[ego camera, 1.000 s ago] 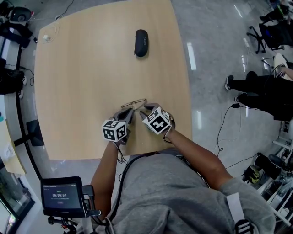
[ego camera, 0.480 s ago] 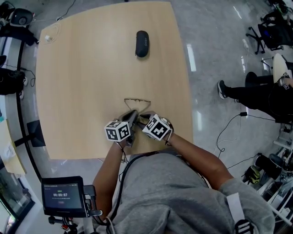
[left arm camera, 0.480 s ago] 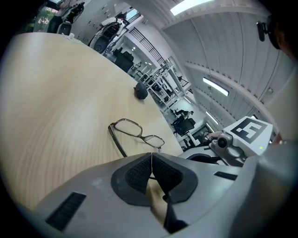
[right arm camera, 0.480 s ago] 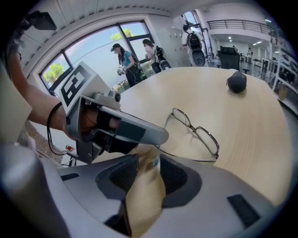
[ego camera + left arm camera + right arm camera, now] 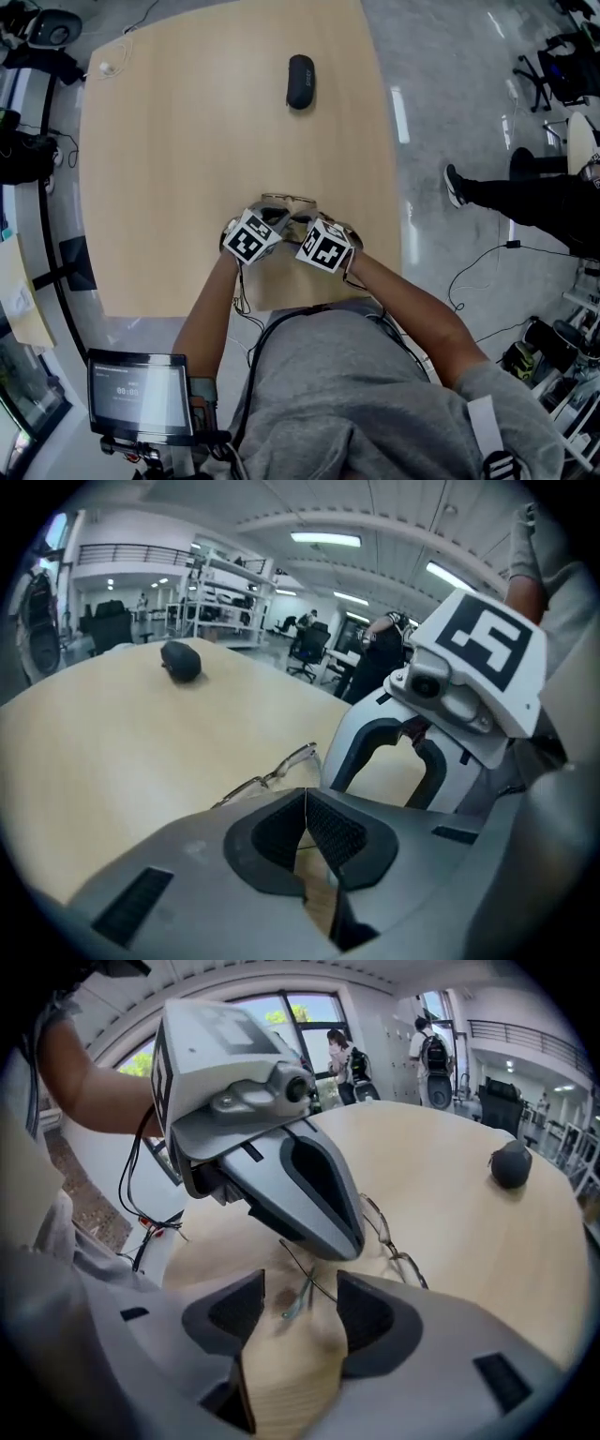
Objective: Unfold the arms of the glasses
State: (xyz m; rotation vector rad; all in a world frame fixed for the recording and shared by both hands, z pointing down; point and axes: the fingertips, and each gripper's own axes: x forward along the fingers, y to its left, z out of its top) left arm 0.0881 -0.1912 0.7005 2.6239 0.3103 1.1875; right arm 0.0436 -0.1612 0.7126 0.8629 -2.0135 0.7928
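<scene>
Two handheld grippers, one pair of glasses, one case and one table: we are entering them as they are lying.

Item one, glasses: wire-framed, sitting on the pale wooden table near the edge closest to the person. The front frame is lying just beyond both gripper tips.

Item two, left gripper: we are seeing its jaws standing together, tips meeting, with a thin wire of the glasses pinched in the seam. From the right gripper view, its nose is pressing down at the near end of the frame.

Item three, right gripper: its jaws are opening and standing wide apart. One slim arm of the glasses, with its greenish tip, is lying on the table between the pads, and neither pad is touching it. We are recording nothing gripped here.

Item four, case: black, oblong, closed, resting at the far end of the table, well apart from the glasses.

Both marker cubes are sitting side by side in the head view.
</scene>
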